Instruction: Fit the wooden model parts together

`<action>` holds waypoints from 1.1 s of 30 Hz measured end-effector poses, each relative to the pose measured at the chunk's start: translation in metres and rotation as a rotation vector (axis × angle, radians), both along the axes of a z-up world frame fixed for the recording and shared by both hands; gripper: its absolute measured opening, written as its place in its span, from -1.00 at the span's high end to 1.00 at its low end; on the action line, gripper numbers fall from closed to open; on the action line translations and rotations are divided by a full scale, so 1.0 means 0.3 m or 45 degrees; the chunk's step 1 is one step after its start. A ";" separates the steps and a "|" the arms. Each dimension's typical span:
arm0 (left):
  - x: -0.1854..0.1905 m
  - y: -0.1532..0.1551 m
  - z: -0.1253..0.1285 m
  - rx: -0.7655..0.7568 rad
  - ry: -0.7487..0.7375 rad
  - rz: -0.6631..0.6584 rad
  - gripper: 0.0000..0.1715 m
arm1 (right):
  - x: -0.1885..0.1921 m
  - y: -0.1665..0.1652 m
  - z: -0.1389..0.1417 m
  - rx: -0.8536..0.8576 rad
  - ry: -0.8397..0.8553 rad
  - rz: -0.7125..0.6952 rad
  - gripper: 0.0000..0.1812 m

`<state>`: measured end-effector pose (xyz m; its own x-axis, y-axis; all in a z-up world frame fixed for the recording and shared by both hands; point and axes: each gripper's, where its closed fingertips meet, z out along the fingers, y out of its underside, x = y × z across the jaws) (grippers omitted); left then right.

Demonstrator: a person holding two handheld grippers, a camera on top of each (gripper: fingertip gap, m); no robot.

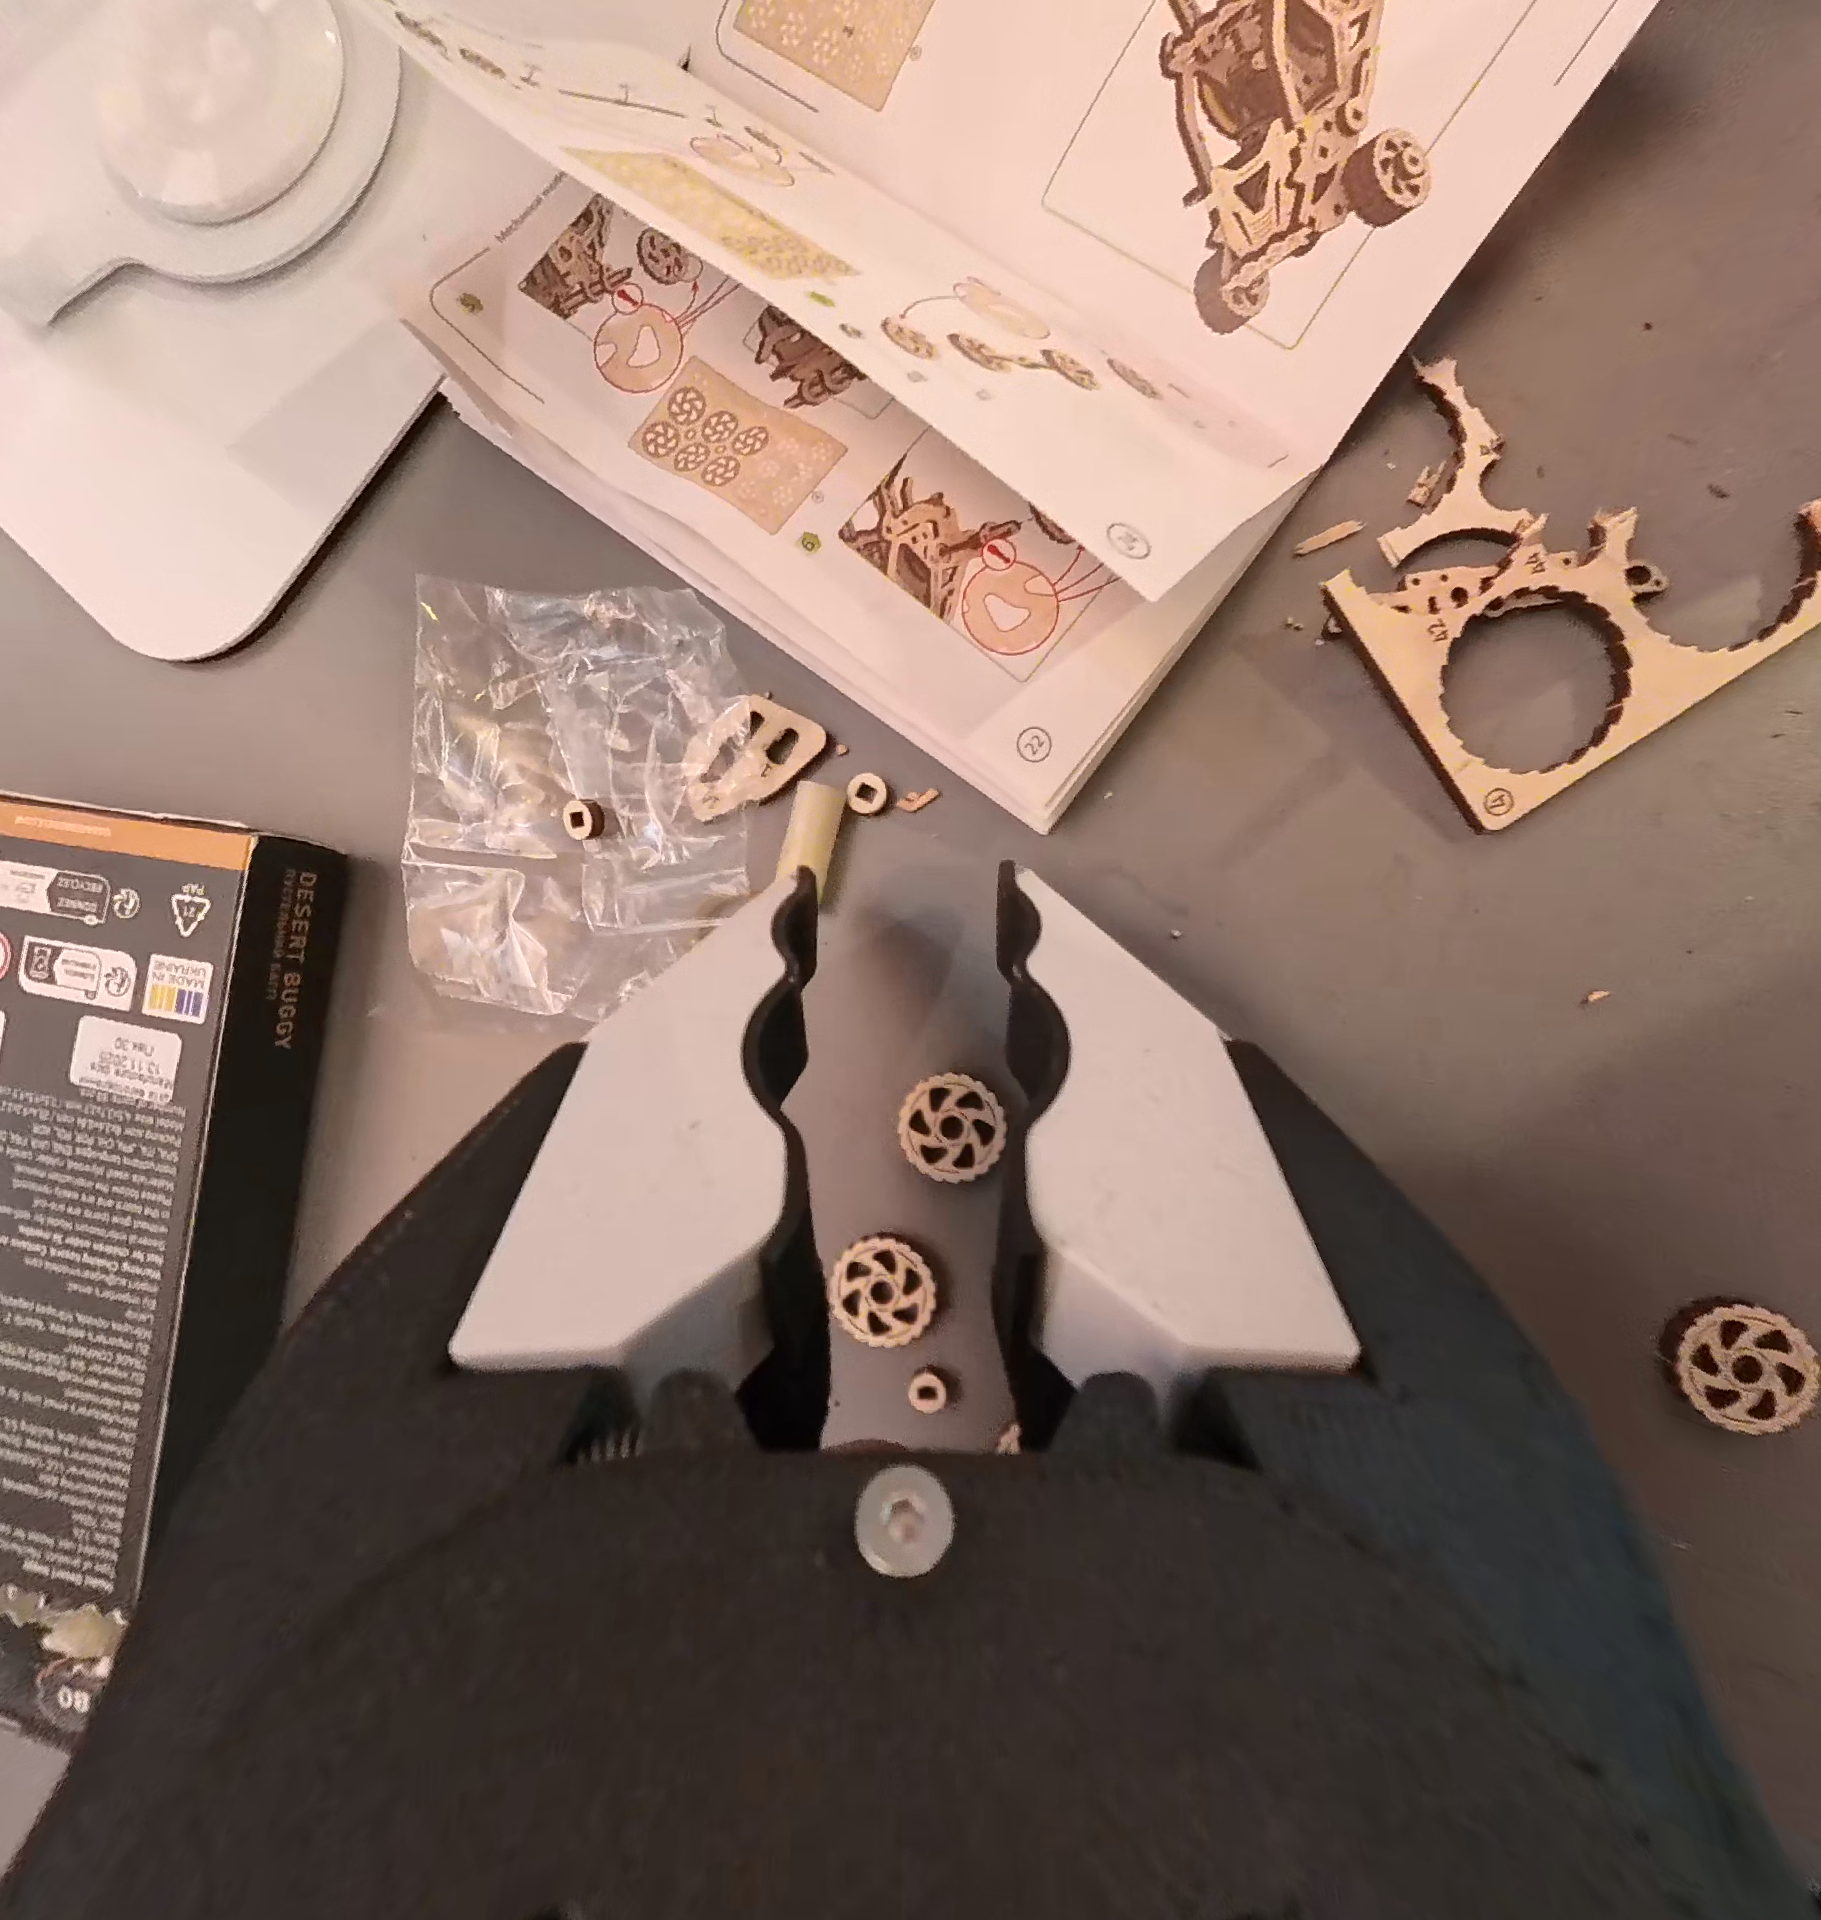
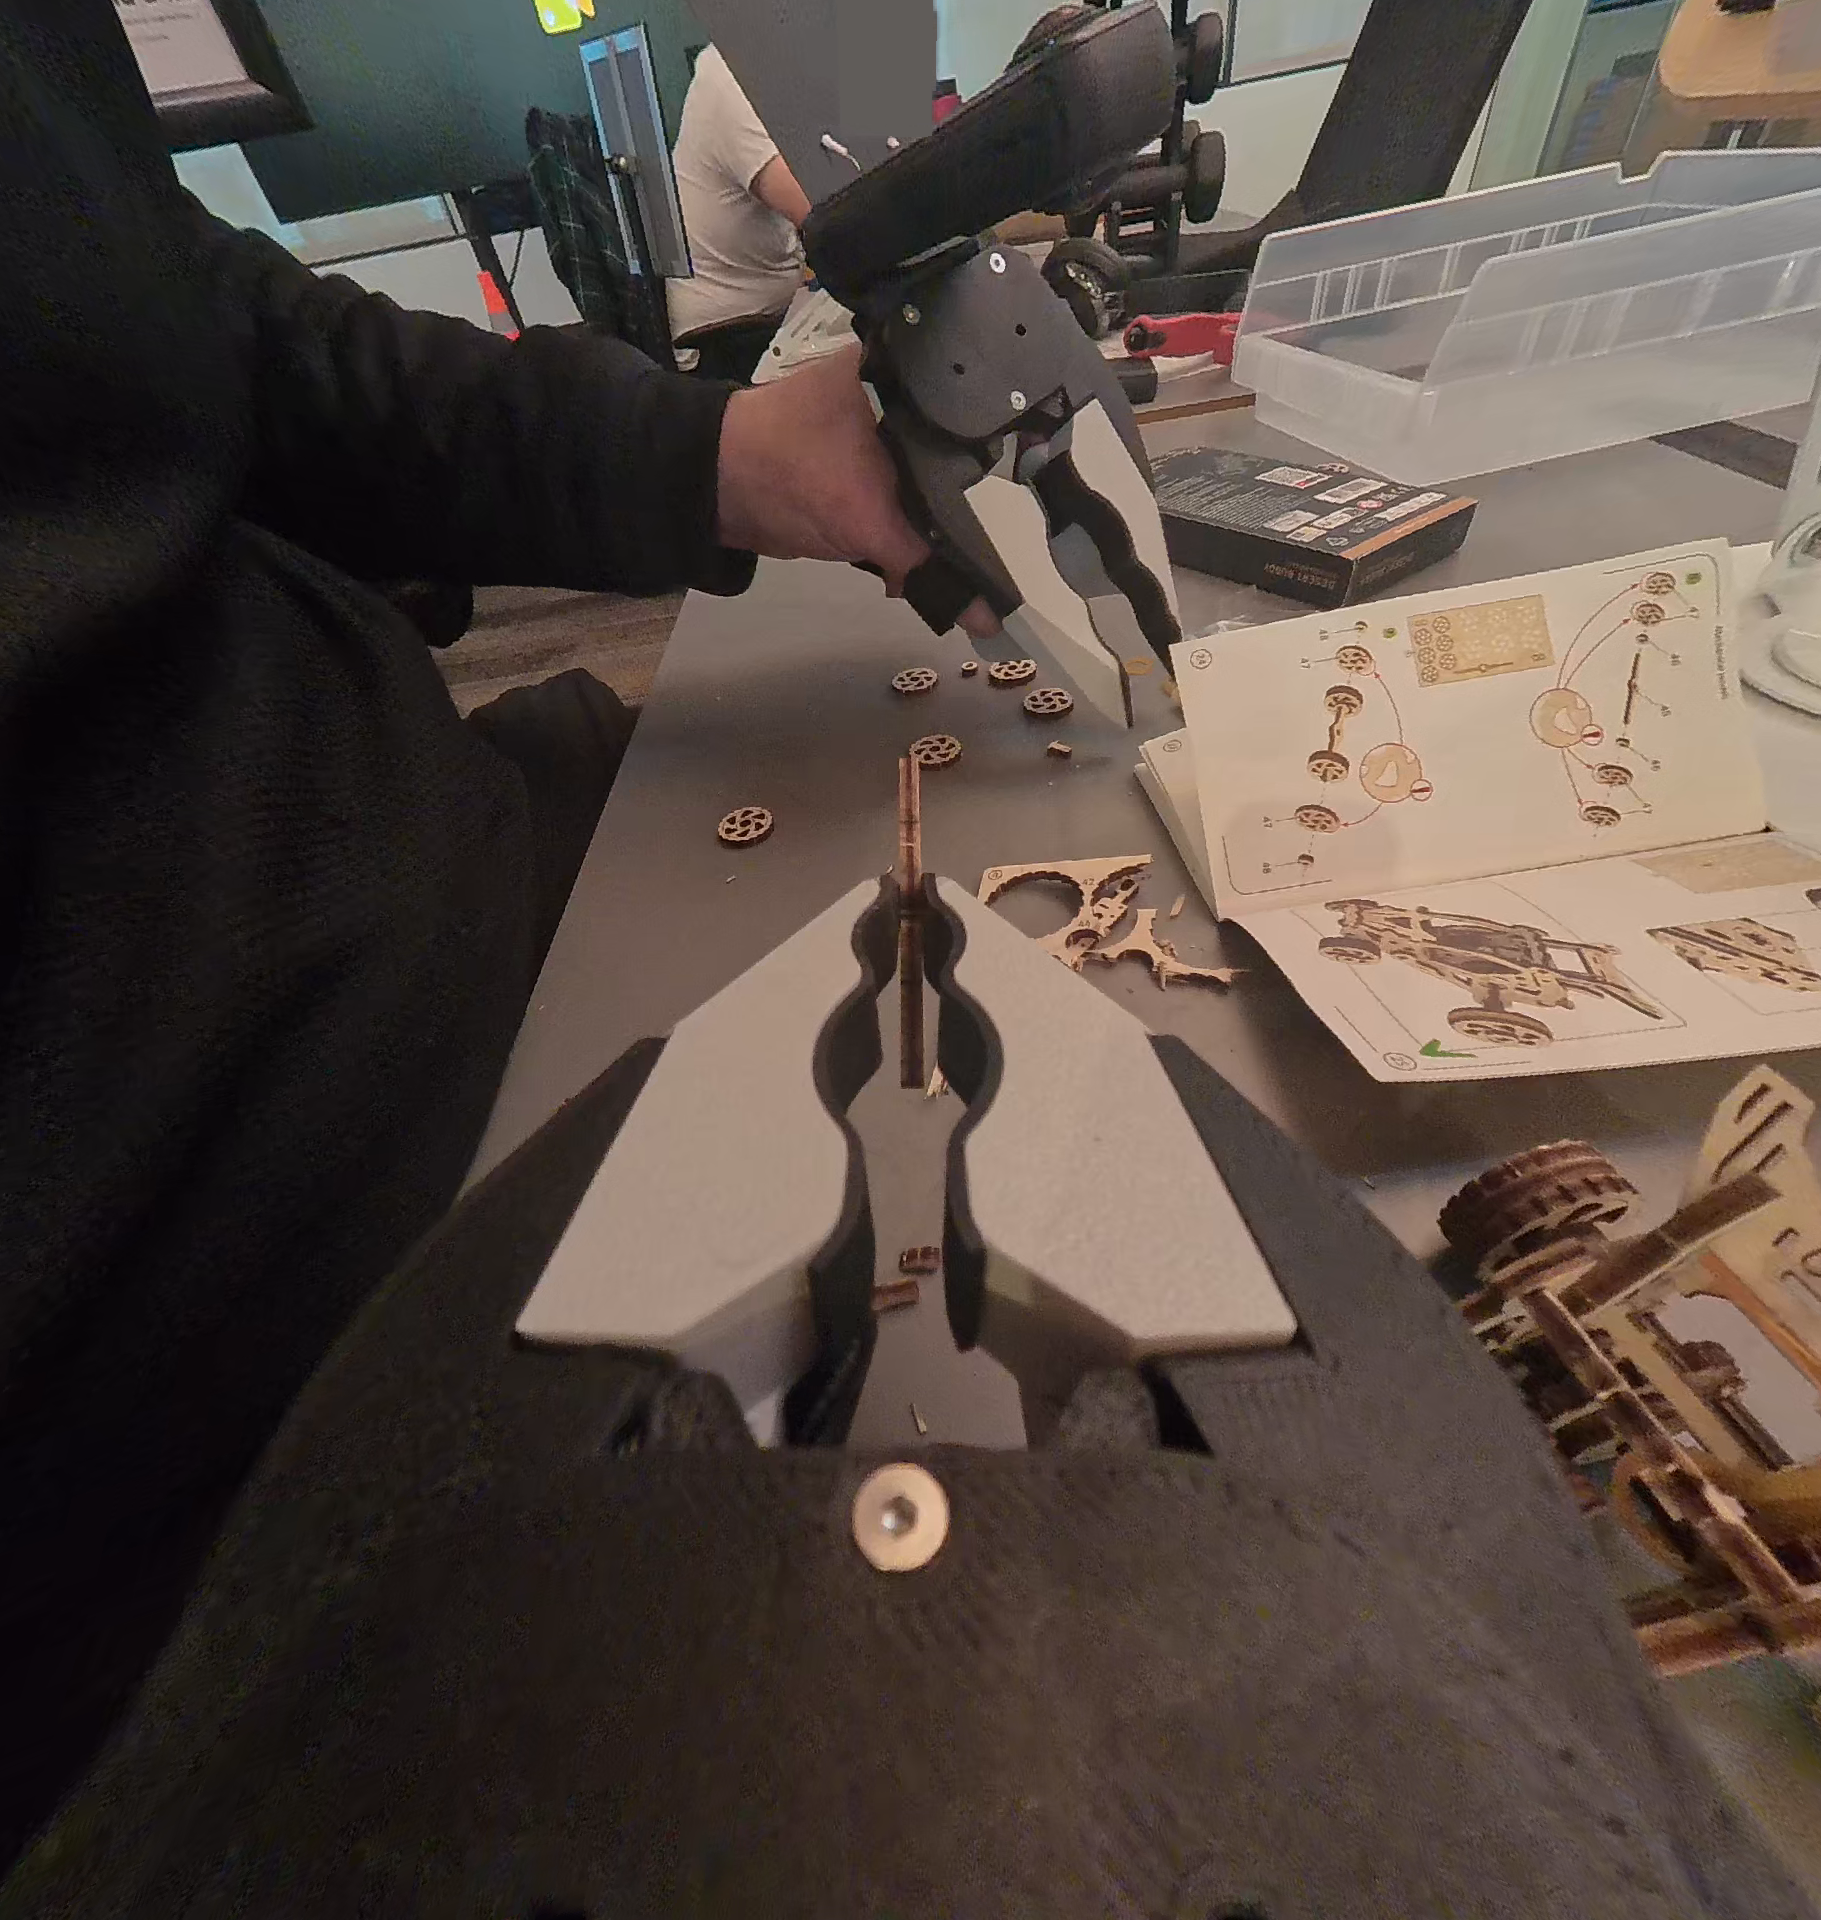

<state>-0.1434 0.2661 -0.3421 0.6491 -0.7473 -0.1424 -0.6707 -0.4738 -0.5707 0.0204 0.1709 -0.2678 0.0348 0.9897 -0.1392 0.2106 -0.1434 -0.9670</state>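
Note:
My right gripper (image 2: 908, 885) is shut on a thin wooden axle strip (image 2: 909, 831) that sticks out forward past the tips above the grey table (image 2: 781, 727). My left gripper (image 1: 904, 883) is open and empty, pointing down at the table; it also shows in the right wrist view (image 2: 1150, 681), held by a hand. Under its fingers lie two wooden wheels (image 1: 953, 1127) (image 1: 882, 1291) and a small ring (image 1: 929, 1389). Just past its tips lie a cream stick (image 1: 818, 831) and another ring (image 1: 867, 793). More wheels (image 2: 935, 748) lie scattered.
An open instruction booklet (image 1: 989, 312) (image 2: 1457, 727) lies ahead. A punched-out wooden sheet (image 1: 1571, 644), a clear plastic bag (image 1: 563, 748), a black box (image 1: 75, 1143) and a white stand base (image 1: 158, 364) surround it. A part-built wooden buggy (image 2: 1664, 1403) stands at lower right. A clear bin (image 2: 1560, 301) is behind. My hands' fingertips stand some 20 cm from each other. Measured from the fingertips, the part-built wooden buggy (image 2: 1664, 1403) is 12 cm or so from the right gripper and 25 cm from the left.

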 end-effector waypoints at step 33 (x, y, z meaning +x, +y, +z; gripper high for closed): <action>0.027 -0.004 0.005 -0.024 -0.057 -0.070 0.62 | 0.010 0.012 0.009 -0.012 0.027 -0.014 0.99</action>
<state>-0.1354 0.2650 -0.3408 0.6126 -0.7841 -0.0998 -0.6700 -0.4482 -0.5918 0.0234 0.1746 -0.2651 0.0430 0.9878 -0.1496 0.1886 -0.1551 -0.9697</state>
